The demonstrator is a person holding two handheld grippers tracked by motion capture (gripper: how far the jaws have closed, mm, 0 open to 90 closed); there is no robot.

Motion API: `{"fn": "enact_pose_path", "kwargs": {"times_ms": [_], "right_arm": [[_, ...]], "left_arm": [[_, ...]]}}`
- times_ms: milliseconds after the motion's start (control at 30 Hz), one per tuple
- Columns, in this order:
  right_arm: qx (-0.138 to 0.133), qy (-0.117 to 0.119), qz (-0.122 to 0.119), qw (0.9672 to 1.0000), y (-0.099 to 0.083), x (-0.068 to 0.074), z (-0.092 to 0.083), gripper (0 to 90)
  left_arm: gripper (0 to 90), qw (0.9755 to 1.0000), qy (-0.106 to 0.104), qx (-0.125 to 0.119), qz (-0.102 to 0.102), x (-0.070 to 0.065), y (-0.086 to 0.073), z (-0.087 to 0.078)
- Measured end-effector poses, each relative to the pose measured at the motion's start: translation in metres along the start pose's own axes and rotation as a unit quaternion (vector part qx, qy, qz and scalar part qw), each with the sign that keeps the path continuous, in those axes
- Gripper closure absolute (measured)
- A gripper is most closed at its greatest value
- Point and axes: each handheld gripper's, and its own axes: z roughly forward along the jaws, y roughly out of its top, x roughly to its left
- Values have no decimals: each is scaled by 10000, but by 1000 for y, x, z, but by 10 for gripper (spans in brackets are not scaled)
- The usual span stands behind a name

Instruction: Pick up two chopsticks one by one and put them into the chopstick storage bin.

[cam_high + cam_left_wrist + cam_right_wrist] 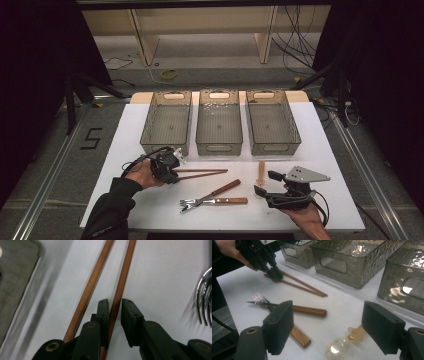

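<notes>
Two brown chopsticks (202, 173) lie side by side on the white table, in front of the left bin. My left gripper (172, 175) is at their left end. In the left gripper view its jaws (115, 302) stand on either side of the right-hand chopstick (125, 272) and are shut on it, while the other chopstick (95, 277) lies just outside the left jaw. My right gripper (265, 183) hovers open at the front right. Its wide-apart jaws (331, 320) frame a translucent spoon (339, 346) on the table without touching it.
Three empty clear bins (167, 122) (219, 122) (272, 122) stand in a row at the back. Two wooden-handled forks (210, 199) lie crossed in the front middle, their tines (205, 297) close to my left gripper. The spoon (261, 172) lies before the right bin.
</notes>
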Motion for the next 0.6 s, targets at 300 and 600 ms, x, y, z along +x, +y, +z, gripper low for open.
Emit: {"fn": "enact_pose_path", "kwargs": {"times_ms": [300,600], "right_arm": [[61,-22,-19,10000,0,0,1,266],[81,-13,-25,10000,0,0,1,266]], "left_arm": [[826,9993,-80,51,366,-4,0,0],[836,9988,-138,18,463,-5,-2,-2]]}}
